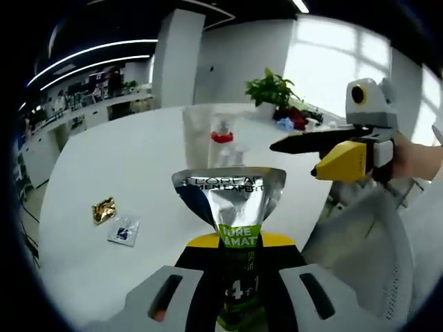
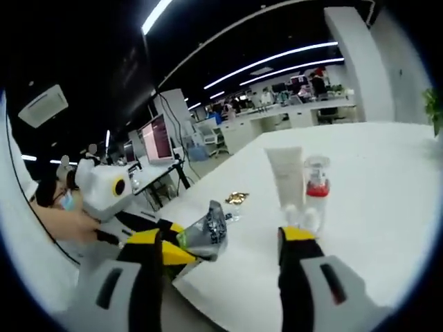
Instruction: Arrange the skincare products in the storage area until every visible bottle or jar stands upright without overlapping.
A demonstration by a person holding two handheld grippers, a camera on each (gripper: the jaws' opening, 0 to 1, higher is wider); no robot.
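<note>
So we've got a big white round surface [image 1: 104, 180] here, and most of the skincare stuff is already standing near its far edge: a tall white tube [image 2: 286, 175] upright with a clear red-collared bottle [image 2: 316, 188] just beside it, touching or nearly so, hard to call. Our left tongs [image 1: 235, 273] are clamped on the silver L'Oreal tube [image 1: 228, 207], crimped end pointing away from us, held up off the surface near its front edge. The right tongs [image 2: 221, 266] are spread wide with nothing in them, hovering beside that tube. Looks like we're mid-carry, so next we'd need to bring the tube over by the other two and set it down on its cap, leaving a gap. Two little sachets, a gold one [image 1: 104, 209] and a clear one [image 1: 124, 230], lie flat toward the left edge.
</note>
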